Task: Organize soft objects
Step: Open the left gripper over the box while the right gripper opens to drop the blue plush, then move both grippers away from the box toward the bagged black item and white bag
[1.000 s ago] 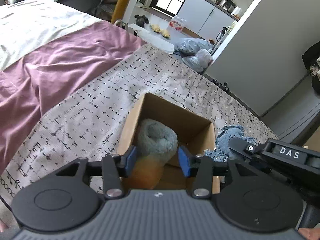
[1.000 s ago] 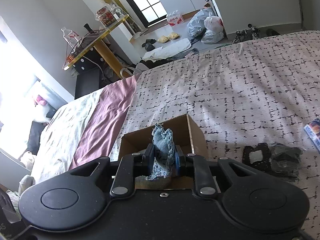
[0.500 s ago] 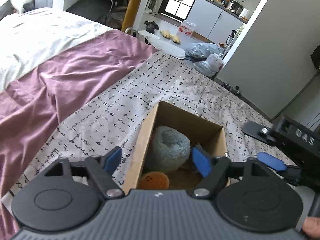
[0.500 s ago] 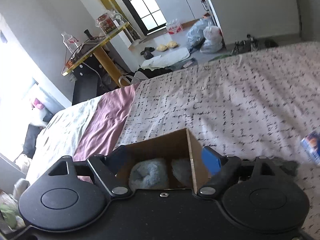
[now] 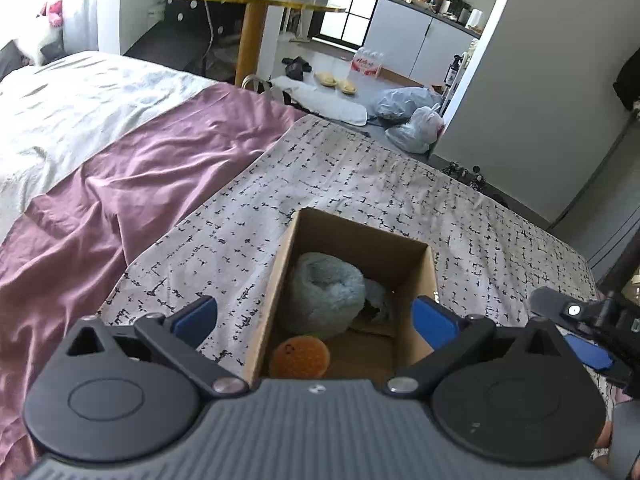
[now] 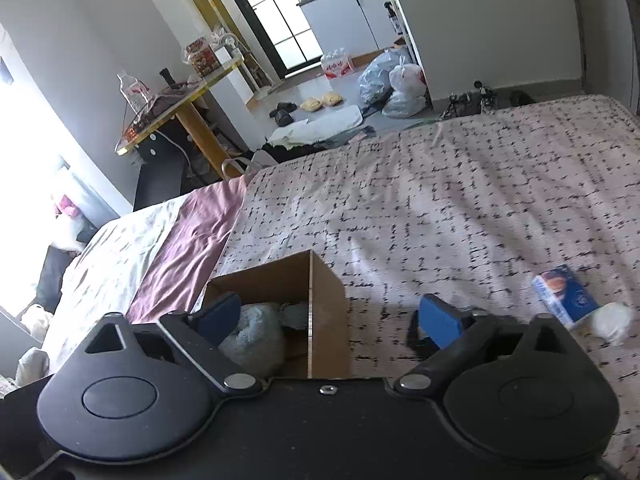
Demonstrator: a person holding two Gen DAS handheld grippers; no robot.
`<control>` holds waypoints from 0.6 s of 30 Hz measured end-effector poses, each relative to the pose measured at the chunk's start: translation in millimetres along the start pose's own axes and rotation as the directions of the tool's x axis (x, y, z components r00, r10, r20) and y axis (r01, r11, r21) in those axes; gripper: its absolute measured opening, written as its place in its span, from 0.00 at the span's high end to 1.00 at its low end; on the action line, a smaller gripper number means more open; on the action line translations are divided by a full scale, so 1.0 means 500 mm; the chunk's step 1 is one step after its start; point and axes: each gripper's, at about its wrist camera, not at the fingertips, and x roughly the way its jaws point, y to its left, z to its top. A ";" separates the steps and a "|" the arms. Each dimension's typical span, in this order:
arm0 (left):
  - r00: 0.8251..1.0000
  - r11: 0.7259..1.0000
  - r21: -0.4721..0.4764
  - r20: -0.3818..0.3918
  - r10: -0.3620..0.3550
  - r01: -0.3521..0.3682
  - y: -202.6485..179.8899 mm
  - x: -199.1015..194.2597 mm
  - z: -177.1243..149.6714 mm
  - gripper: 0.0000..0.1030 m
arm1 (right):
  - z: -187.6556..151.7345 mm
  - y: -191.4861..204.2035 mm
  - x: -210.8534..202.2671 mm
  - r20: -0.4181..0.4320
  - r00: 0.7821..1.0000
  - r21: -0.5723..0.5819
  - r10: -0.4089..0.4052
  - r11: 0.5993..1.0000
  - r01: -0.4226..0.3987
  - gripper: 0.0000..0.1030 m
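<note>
Left wrist view: the left gripper (image 5: pixel 314 318) has just been opening and hangs released, nothing between its jaws, above the cardboard box (image 5: pixel 416 248) on the patterned bedspread (image 5: pixel 360 184); the box holds a grey-blue fluffy bundle (image 5: pixel 324 294), a blue rag (image 5: pixel 380 304) and an orange round item (image 5: pixel 300 356). Right wrist view: the right gripper (image 6: pixel 332 316) (also just opened) is empty, straddling the box's right wall, with a blue packet (image 6: pixel 564 294) near the bed's right edge.

A matt brown cardboard box (image 5: pixel 420 276) is seen at lower centre, with a fluffy grey-blue plush roll (image 5: pixel 326 294) inside. Woven, black-flecked cloth (image 5: pixel 352 176) covers the bed; smooth mauve sheeting (image 5: pixel 132 184) with a faint sheen is creased at left.
</note>
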 end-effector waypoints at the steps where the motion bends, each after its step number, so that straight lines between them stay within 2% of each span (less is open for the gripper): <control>1: 1.000 1.000 0.003 0.001 0.007 -0.007 -0.006 -0.004 -0.003 0.00 | 0.000 -0.005 -0.008 0.010 1.000 -0.006 -0.002 1.000 0.002 0.01; 7: 1.000 0.999 0.036 0.029 0.009 -0.011 -0.046 -0.034 -0.015 0.00 | -0.001 -0.035 -0.051 0.043 0.999 -0.042 -0.001 0.999 0.003 0.00; 13: 0.999 0.999 0.046 0.044 -0.027 0.025 -0.081 -0.066 -0.028 0.00 | -0.006 -0.066 -0.085 0.067 0.998 -0.082 -0.015 0.996 0.021 0.00; 18: 0.999 0.997 0.064 0.033 -0.035 0.033 -0.109 -0.080 -0.043 0.00 | -0.007 -0.096 -0.114 0.088 0.996 -0.109 -0.009 0.994 0.018 0.00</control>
